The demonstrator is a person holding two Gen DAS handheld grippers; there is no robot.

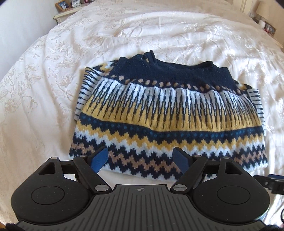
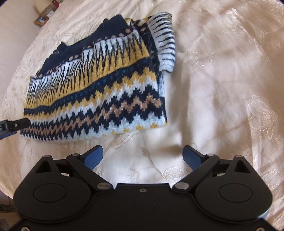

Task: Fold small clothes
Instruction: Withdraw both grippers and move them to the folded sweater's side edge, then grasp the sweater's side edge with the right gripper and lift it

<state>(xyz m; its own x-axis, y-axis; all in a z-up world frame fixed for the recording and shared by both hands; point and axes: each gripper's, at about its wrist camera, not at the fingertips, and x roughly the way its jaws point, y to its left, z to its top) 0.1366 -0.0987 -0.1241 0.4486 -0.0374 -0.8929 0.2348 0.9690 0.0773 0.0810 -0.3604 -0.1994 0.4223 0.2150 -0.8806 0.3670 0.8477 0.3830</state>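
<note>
A folded knit sweater (image 1: 159, 113) in navy, yellow, white and tan zigzags lies on the cream bedspread (image 1: 44, 80). My left gripper (image 1: 140, 160) is open and empty, its blue pads just above the sweater's near edge. In the right wrist view the sweater (image 2: 99, 85) lies up and to the left, with a striped sleeve end sticking out at its far right corner. My right gripper (image 2: 142, 156) is open and empty over bare bedspread (image 2: 221, 88), a little short of the sweater's near right corner. The left gripper's tip (image 2: 12, 125) shows at the left edge, beside the sweater.
A bedside table (image 1: 65, 12) with a picture frame and a small clock stands at the far left. More small items (image 1: 268, 26) sit at the far right beyond the bed. The right gripper's tip (image 1: 273, 183) shows at the right edge.
</note>
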